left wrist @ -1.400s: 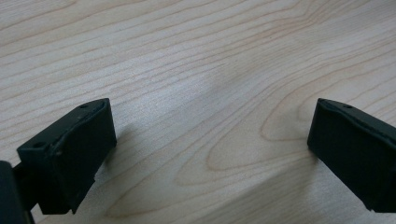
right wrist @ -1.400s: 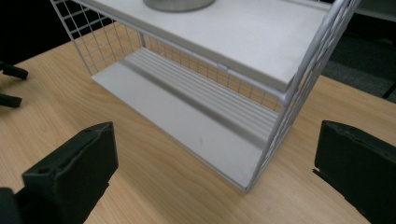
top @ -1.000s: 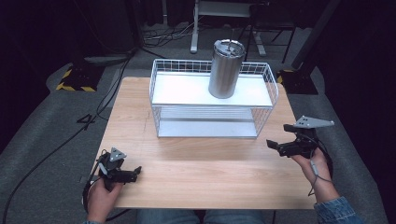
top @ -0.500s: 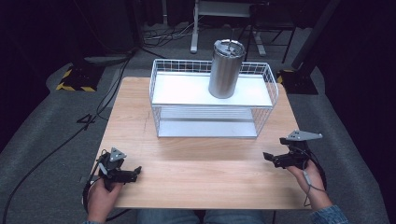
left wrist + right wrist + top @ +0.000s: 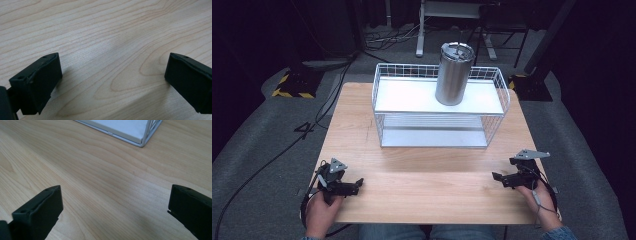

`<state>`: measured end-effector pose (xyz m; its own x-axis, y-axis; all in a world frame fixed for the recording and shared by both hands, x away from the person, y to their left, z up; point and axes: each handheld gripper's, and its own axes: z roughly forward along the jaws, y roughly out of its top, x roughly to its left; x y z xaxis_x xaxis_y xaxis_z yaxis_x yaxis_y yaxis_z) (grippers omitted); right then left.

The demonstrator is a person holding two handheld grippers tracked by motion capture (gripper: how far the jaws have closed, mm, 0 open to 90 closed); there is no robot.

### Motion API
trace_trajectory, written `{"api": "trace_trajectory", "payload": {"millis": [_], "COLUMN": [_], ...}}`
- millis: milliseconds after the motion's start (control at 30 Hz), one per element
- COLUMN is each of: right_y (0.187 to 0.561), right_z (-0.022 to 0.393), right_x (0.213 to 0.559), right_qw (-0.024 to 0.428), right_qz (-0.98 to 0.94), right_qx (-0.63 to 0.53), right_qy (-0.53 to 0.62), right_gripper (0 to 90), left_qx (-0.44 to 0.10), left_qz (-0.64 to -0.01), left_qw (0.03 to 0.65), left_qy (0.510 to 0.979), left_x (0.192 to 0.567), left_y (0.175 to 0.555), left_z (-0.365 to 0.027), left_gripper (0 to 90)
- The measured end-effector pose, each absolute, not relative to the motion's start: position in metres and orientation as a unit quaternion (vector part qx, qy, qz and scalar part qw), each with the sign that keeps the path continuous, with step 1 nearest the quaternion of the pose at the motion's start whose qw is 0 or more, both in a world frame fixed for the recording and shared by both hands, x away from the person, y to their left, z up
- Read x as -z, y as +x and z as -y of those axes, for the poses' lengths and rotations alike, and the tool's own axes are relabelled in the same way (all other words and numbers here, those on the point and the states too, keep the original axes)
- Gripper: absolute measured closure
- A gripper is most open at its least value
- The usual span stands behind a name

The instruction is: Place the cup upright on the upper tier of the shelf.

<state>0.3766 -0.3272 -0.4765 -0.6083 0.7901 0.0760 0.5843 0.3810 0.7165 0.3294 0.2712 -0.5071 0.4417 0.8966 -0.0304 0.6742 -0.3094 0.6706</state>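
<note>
You are holding the left gripper (image 5: 354,184) low over the near left corner of the table (image 5: 427,180), its fingers (image 5: 37,82) spread wide with only bare wood grain lying between them. You are keeping nothing in the right gripper (image 5: 498,177) either: it is sitting near the table's right edge, fingers (image 5: 40,212) released and apart over empty wood. The steel tumbler (image 5: 453,73) is standing upright on the top shelf of the white wire rack (image 5: 438,112) at the far middle of the table, well apart from both grippers. A corner of the rack is showing in the right gripper view.
</note>
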Motion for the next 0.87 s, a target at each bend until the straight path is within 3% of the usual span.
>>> {"api": "trace_trajectory", "payload": {"millis": [500,867], "right_y": [0.371,0.369], "right_z": [0.324,0.321], "right_x": [0.502,0.506], "right_qw": [0.154,0.171], "right_qz": [-0.835,-0.832], "right_qx": [-0.340,-0.345], "right_qy": [0.406,0.400], "right_gripper": [3.5,0.5], "left_qx": [-0.178,-0.178], "left_qz": [-0.498,-0.498], "left_qw": [0.313,0.313], "left_qy": [0.789,0.789], "left_x": [0.507,0.507], "left_y": [0.329,0.329], "left_z": [-0.271,-0.271], "left_gripper": [1.5,1.5]}}
